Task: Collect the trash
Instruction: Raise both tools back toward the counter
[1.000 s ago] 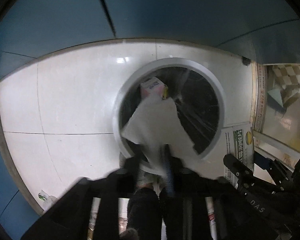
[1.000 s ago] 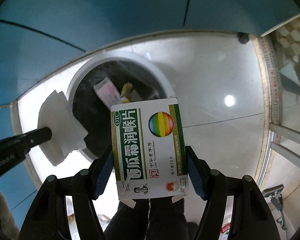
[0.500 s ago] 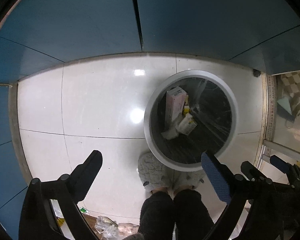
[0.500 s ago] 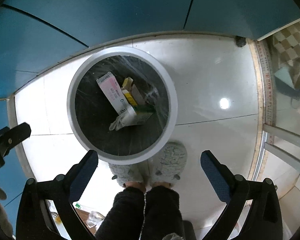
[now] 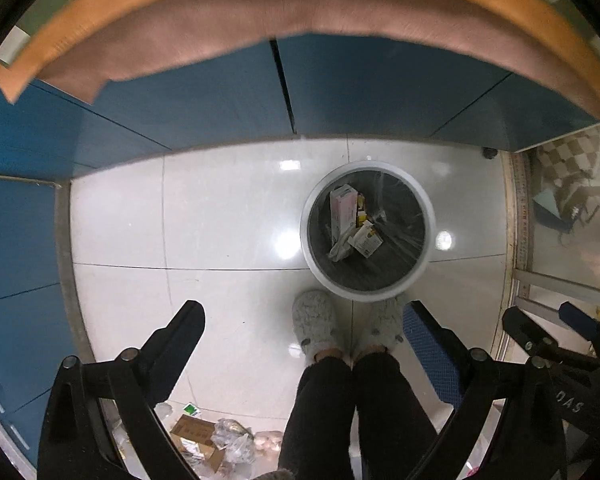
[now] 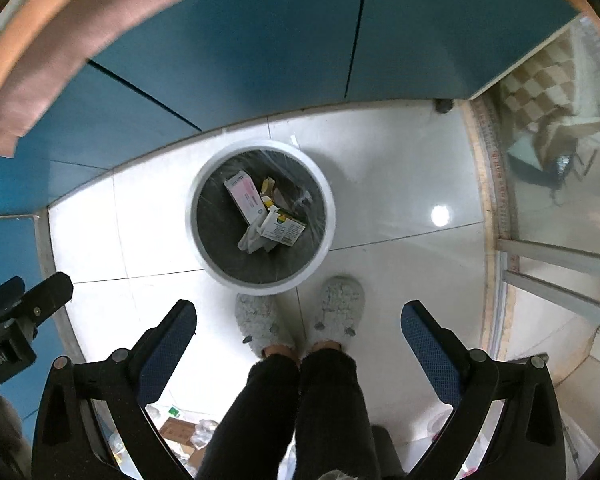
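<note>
Left wrist view looks straight down past the left gripper, whose jaws have just been opening and now stand spread wide with nothing between them but floor and the person's grey slippers. The white-rimmed trash bin, lined with a clear bag, sits on the pale tiled floor well below and ahead of the jaws, just beyond the slipper toes. Inside it lie a pink-and-white box, a crumpled tissue and a green-and-white medicine box, the tissue touching both boxes.

Right wrist view shows the right gripper likewise spread wide and empty, its jaws having just been opening; the same bin lies ahead of them and slightly to the left. More loose litter, including a flattened brown carton and crinkled plastic, lies on the floor behind the person's legs, near the left gripper's left finger. Blue cabinet fronts stand behind the bin.
</note>
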`<state>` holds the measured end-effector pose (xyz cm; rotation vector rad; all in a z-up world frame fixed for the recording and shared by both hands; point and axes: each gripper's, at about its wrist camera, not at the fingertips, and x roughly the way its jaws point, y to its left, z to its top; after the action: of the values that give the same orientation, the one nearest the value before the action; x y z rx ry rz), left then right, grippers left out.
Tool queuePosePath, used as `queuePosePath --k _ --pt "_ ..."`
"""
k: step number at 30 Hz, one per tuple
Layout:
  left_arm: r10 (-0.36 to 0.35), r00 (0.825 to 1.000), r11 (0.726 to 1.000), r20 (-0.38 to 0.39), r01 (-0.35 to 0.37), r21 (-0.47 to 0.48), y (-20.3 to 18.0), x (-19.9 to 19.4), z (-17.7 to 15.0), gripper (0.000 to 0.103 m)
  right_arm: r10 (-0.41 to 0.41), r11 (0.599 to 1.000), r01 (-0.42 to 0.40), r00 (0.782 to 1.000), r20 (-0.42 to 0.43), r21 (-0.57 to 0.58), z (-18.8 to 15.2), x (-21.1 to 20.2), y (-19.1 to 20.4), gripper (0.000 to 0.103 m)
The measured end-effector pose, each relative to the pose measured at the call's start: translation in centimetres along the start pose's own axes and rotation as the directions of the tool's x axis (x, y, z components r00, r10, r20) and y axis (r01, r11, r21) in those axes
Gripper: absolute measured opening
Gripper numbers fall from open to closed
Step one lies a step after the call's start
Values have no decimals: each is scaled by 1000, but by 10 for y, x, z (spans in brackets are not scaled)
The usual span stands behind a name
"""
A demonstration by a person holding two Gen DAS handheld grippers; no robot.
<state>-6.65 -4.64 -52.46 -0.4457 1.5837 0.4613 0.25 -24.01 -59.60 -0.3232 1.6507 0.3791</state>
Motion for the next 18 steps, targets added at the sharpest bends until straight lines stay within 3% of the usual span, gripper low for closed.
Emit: queuePosePath --k 10,18 --pt "-29 999 999 43 27 36 -4 -123 -24 101 -11 1000 11 998 60 10 -34 -166 0 103" --pt "-74 992 996 104 69 52 11 -197 -37 101 -4 1000 5 996 94 -13 -63 -263 9 103"
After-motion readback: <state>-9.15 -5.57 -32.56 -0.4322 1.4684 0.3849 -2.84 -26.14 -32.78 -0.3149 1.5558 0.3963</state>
